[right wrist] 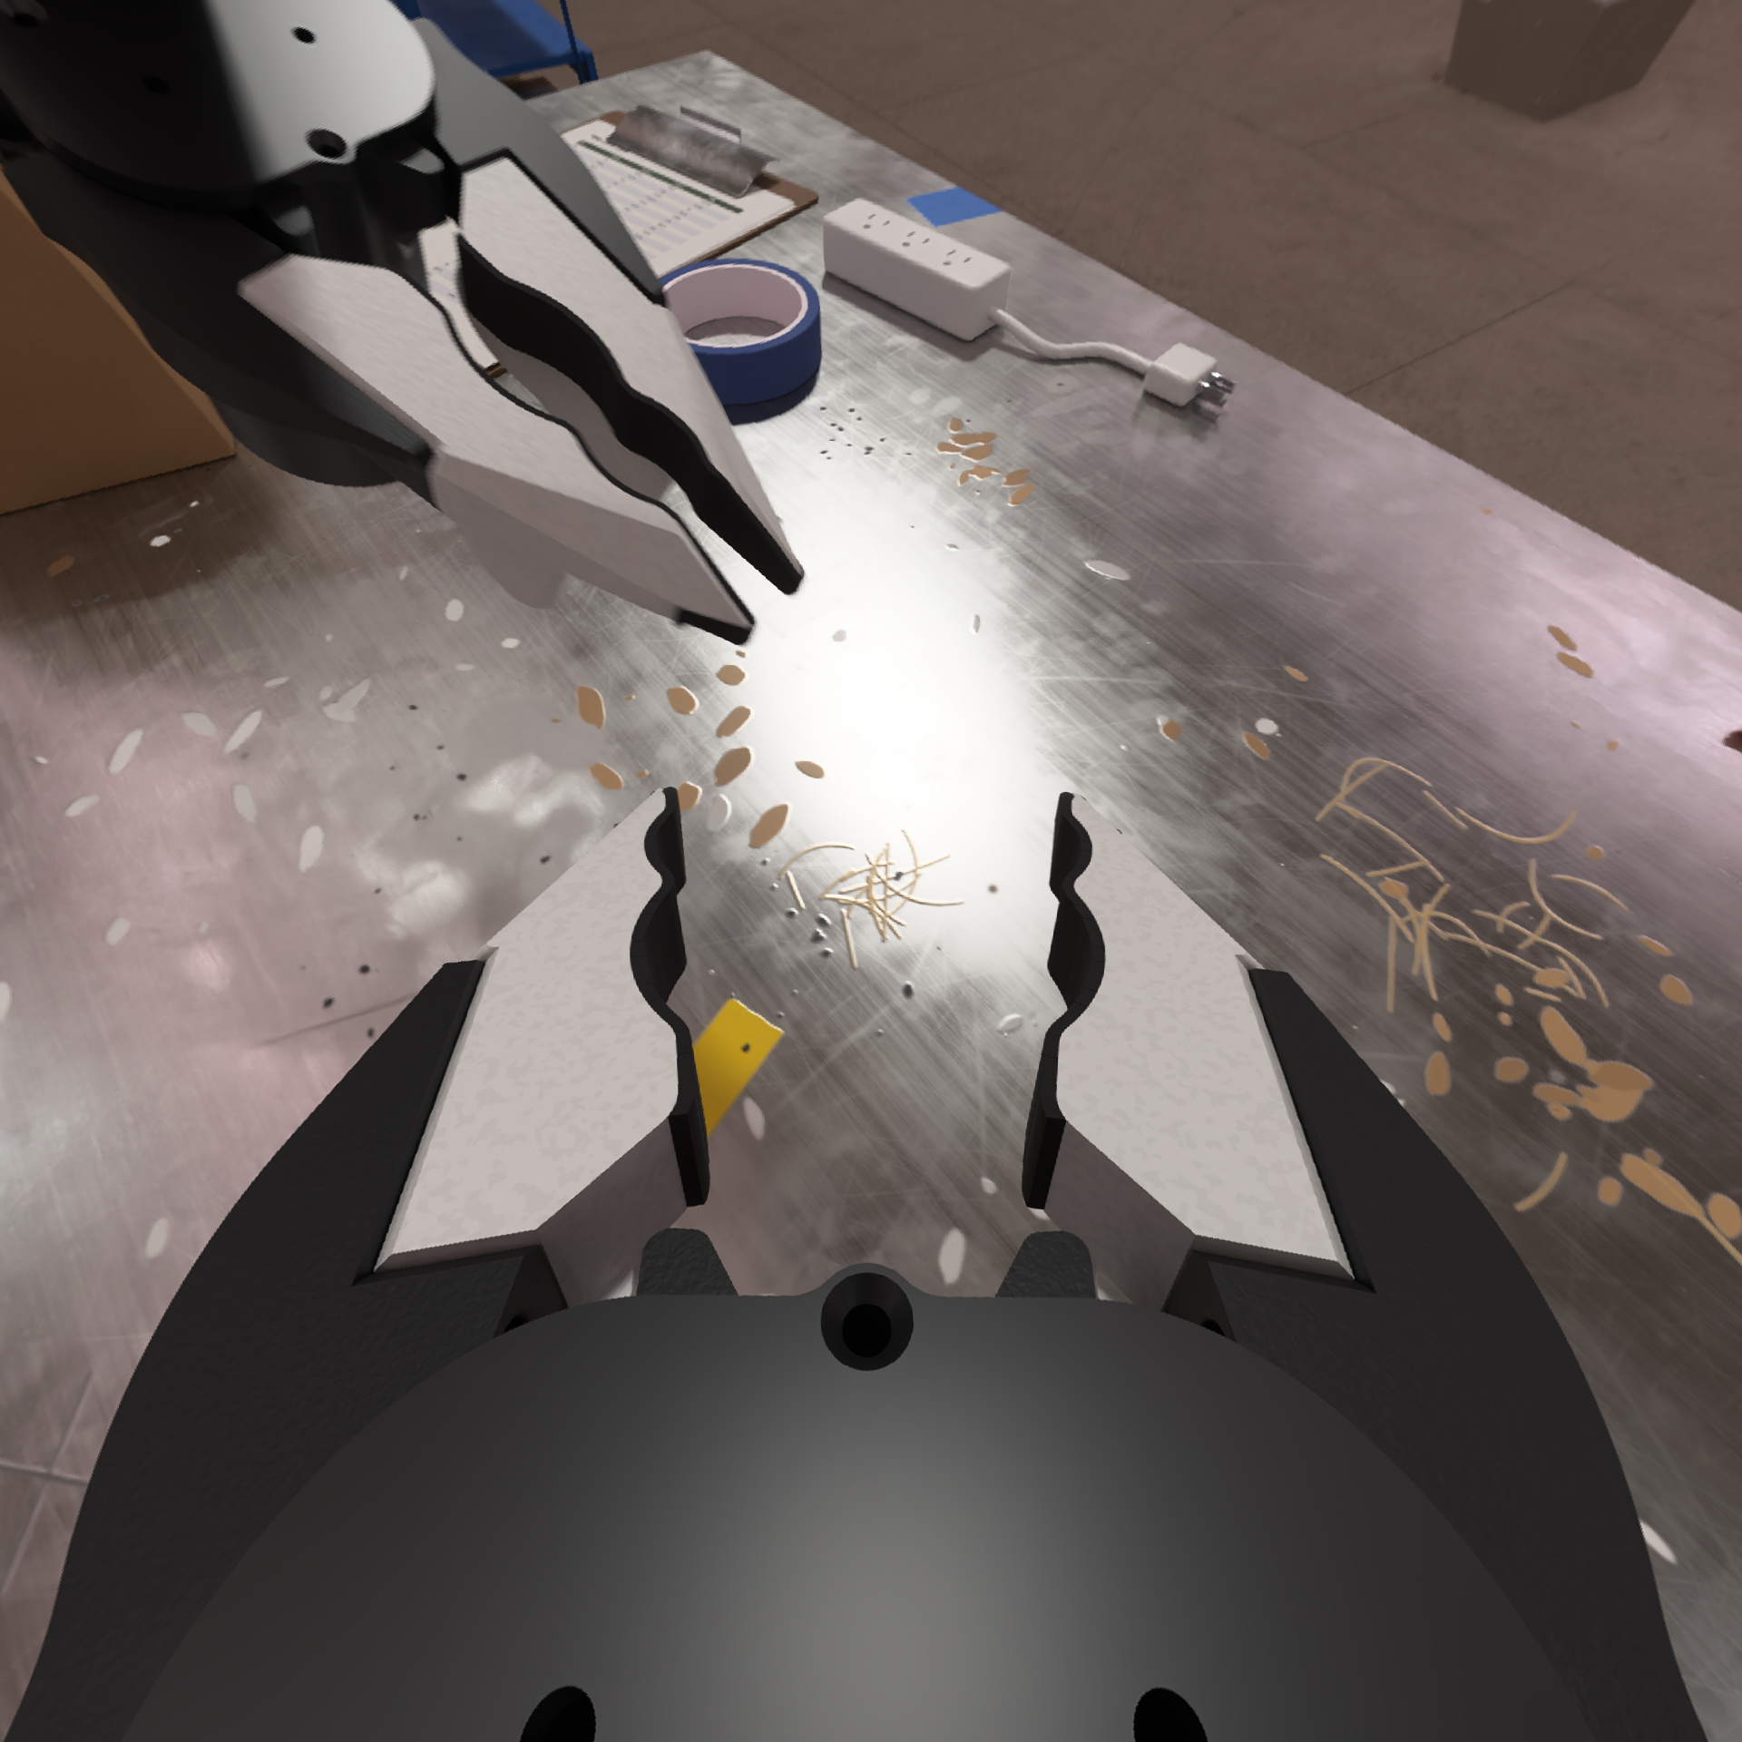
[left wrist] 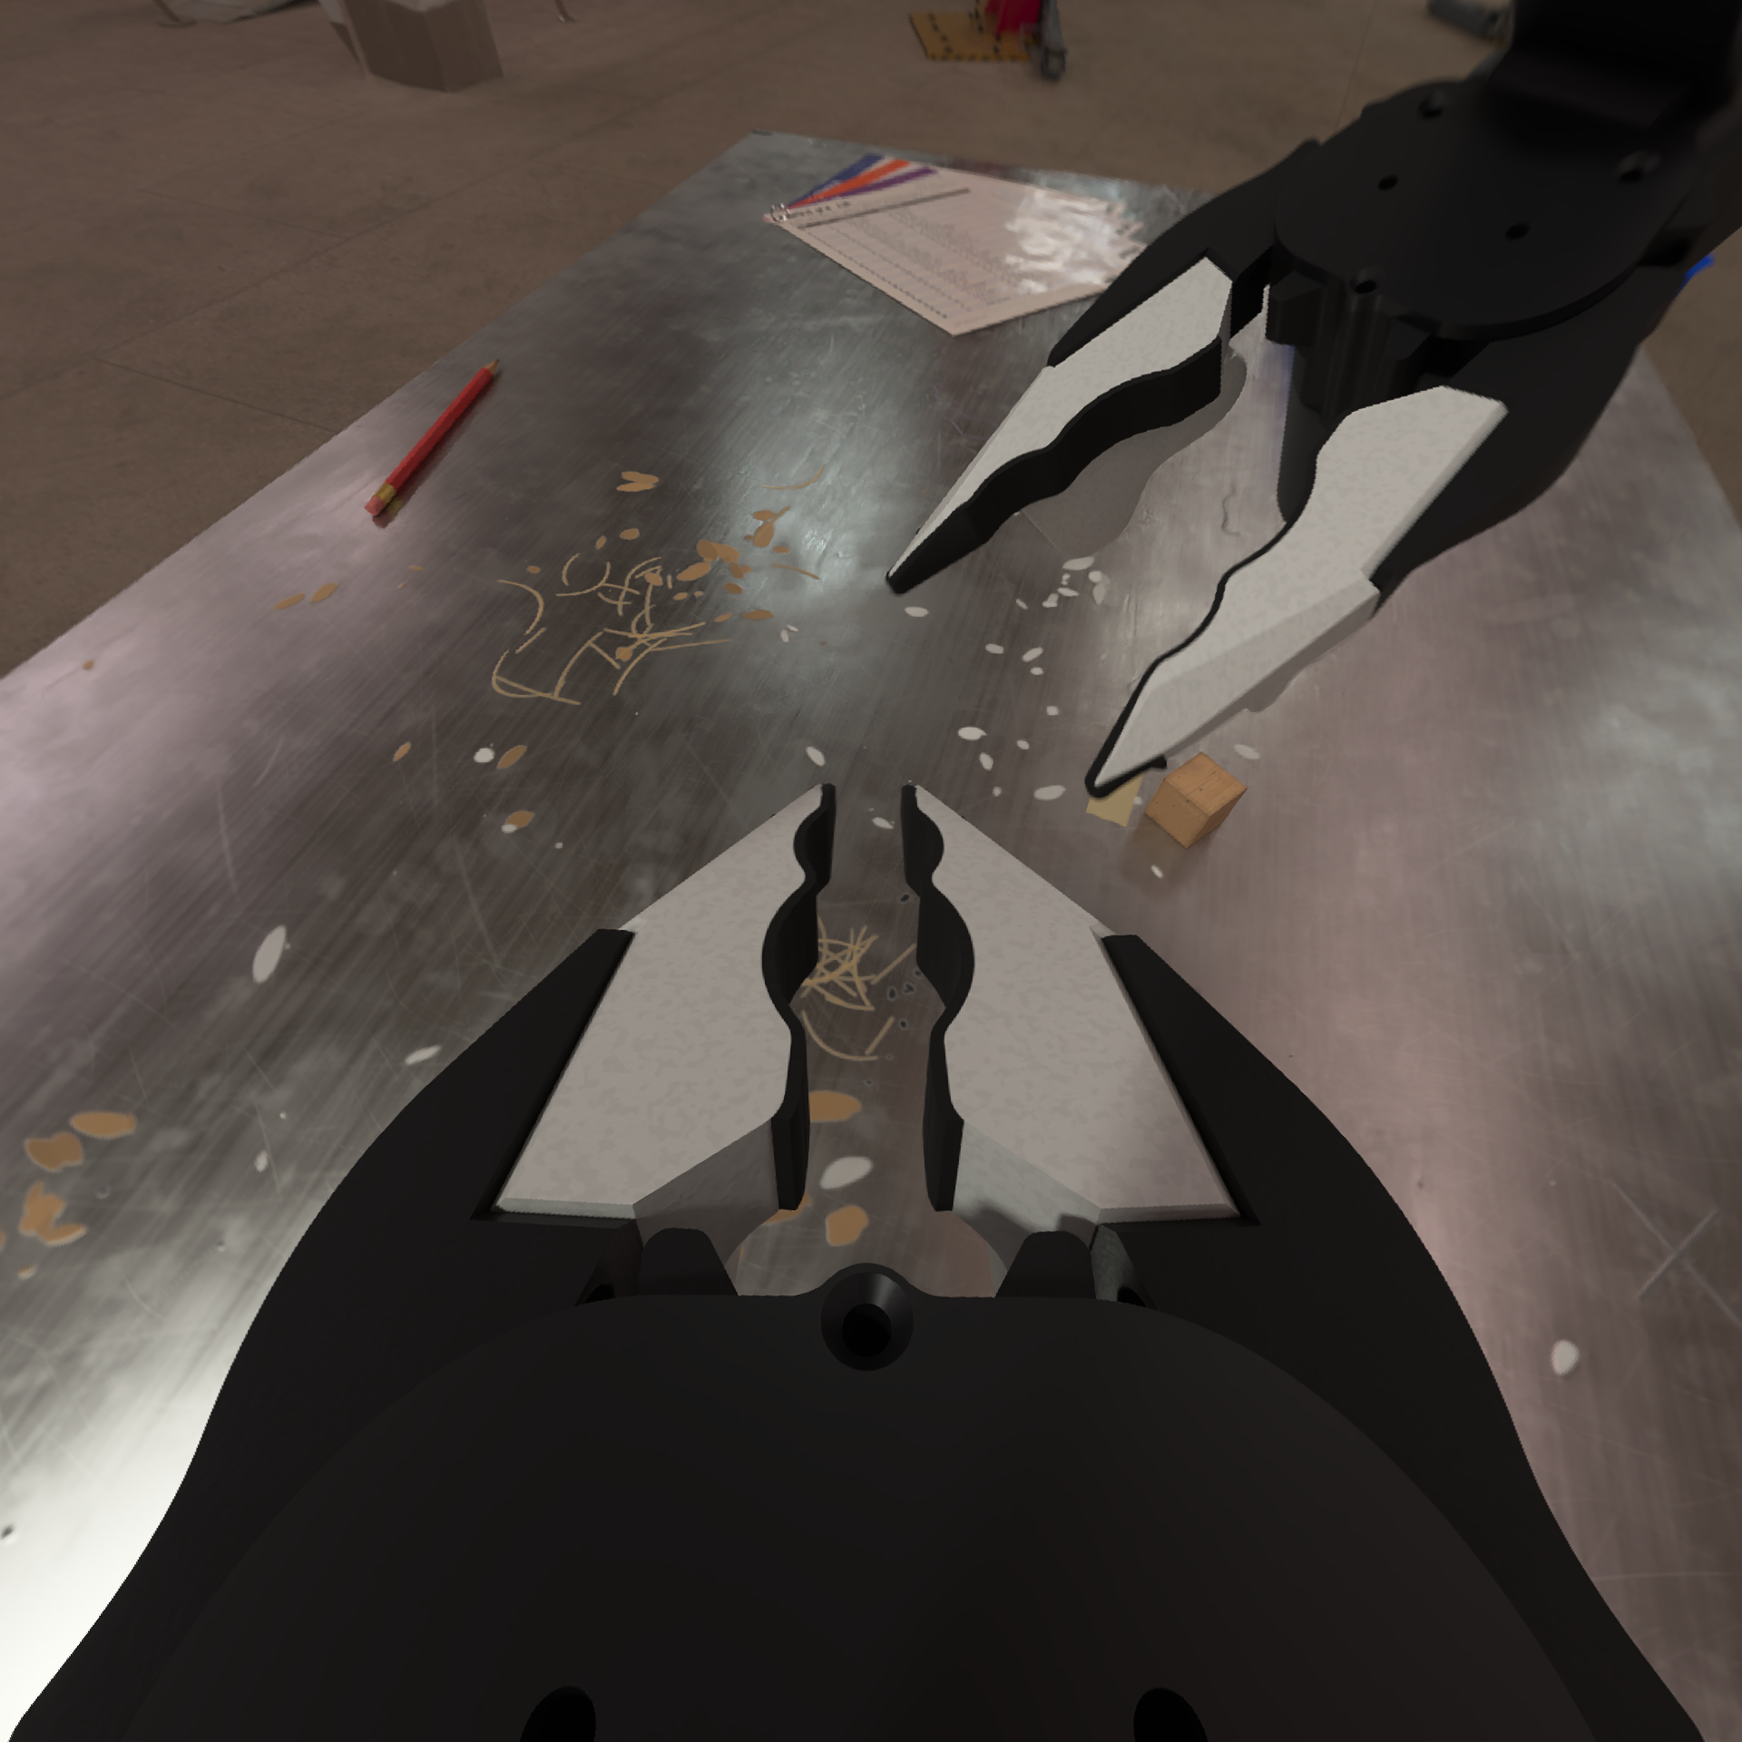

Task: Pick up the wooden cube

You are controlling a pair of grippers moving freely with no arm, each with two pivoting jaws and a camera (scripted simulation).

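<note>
The wooden cube is small and light tan and sits on the scratched metal table, right of centre in the left wrist view. My right gripper comes in from the upper right, open and empty, with its near fingertip just left of the cube, not around it. In its own view my right gripper shows wide-open jaws with only shavings between them, and the cube does not show. My left gripper is shut to a narrow slit, empty, left of the cube. It also shows in the right wrist view.
A yellow scrap lies by the right gripper's left finger. A red pencil and a printed sheet lie farther off. A blue tape roll, a white power strip, a clipboard and a cardboard box stand at the other end. Wood shavings are scattered about.
</note>
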